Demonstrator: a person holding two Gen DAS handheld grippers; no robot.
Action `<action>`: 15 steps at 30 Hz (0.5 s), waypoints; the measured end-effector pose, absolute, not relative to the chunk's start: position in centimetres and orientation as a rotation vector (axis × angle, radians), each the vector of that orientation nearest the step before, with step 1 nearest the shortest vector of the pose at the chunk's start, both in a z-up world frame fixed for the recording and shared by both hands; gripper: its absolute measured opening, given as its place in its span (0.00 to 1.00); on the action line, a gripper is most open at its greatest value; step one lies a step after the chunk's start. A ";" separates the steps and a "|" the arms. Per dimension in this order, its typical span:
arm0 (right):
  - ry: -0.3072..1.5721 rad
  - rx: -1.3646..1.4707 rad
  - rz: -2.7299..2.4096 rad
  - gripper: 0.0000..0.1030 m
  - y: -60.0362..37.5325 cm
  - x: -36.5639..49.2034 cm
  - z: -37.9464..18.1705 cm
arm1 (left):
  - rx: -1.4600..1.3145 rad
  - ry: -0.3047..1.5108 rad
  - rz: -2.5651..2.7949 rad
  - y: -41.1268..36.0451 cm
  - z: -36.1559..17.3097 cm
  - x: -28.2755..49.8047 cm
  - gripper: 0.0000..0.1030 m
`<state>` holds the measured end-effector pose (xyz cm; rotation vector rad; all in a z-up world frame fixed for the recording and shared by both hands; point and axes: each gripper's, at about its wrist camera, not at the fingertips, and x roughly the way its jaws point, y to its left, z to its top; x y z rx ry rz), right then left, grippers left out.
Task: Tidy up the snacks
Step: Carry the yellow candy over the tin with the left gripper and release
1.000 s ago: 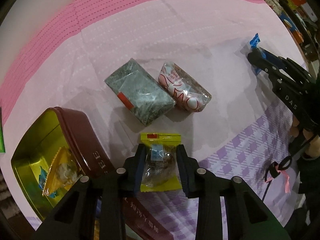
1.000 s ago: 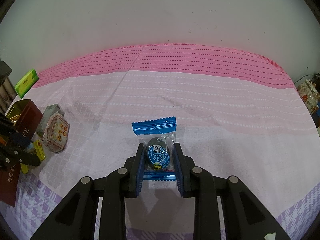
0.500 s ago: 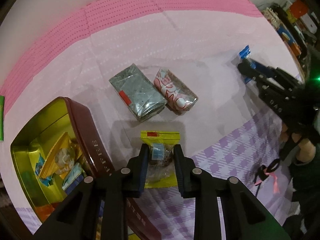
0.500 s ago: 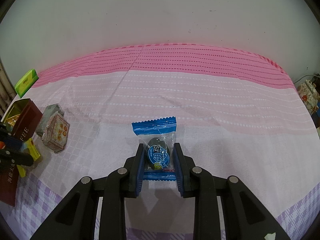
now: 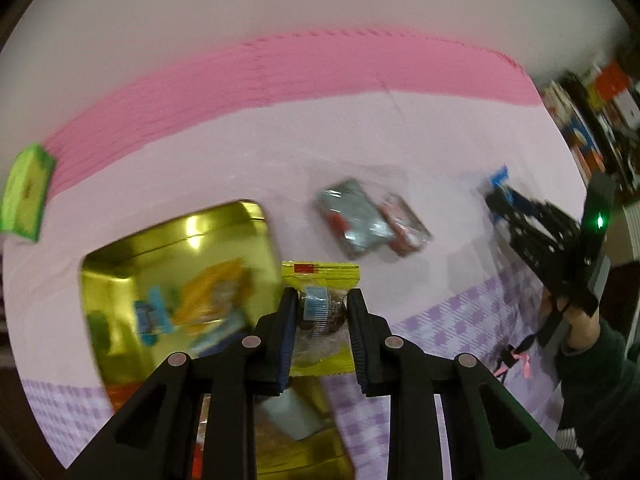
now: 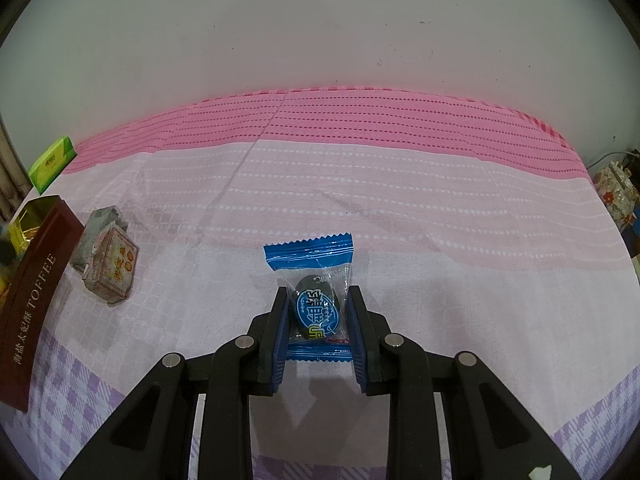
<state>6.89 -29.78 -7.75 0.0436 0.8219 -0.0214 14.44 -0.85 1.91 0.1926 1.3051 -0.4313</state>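
The left gripper (image 5: 320, 312) has its jaws clamped on a yellow packet (image 5: 319, 280), held in the air just right of the open gold tin (image 5: 172, 248). The packet's sealed top edge sticks out beyond the fingertips, and a dark sweet shows through its clear middle. Blurred wrappers, blue and orange, lie inside the tin. Farther off to the right, a grey pack (image 5: 354, 218) and a red-and-white pack (image 5: 406, 220) lie touching side by side on the pink cloth (image 5: 360, 132). A green box (image 5: 26, 196) sits at the far left edge.

The right gripper (image 6: 318, 314) has its jaws closed on a blue packet (image 6: 314, 276), which rests on the cloth near the middle. To the left lie the two packs, and beyond them the tin's maroon wall, lettered TOFFEE. The green box is at the far left by the cloth's deep pink band.
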 end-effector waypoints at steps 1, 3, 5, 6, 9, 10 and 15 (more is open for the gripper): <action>0.822 0.043 -0.022 0.24 -29.8 6.9 -7.8 | 0.188 1.297 -0.409 -0.4 2.2 15.4 0.25; 0.822 0.041 -0.023 0.24 -29.7 6.9 -7.8 | 0.178 1.283 -0.368 1.0 2.7 16.0 0.25; 0.822 0.040 -0.024 0.24 -29.8 6.9 -7.8 | 0.177 1.267 -0.305 2.8 3.0 16.3 0.25; 0.822 0.039 -0.024 0.24 -29.8 6.9 -7.8 | 0.178 1.269 -0.278 3.6 2.9 16.5 0.25; 0.823 0.038 -0.024 0.24 -29.8 6.9 -7.7 | 0.189 1.270 -0.200 5.6 2.0 17.0 0.25; 0.823 0.037 -0.024 0.24 -29.8 6.9 -7.8 | 0.187 1.274 -0.188 6.2 1.6 17.1 0.25; 0.824 0.029 -0.028 0.24 -29.8 6.9 -7.8 | 0.140 1.302 -0.146 8.1 -0.3 17.5 0.25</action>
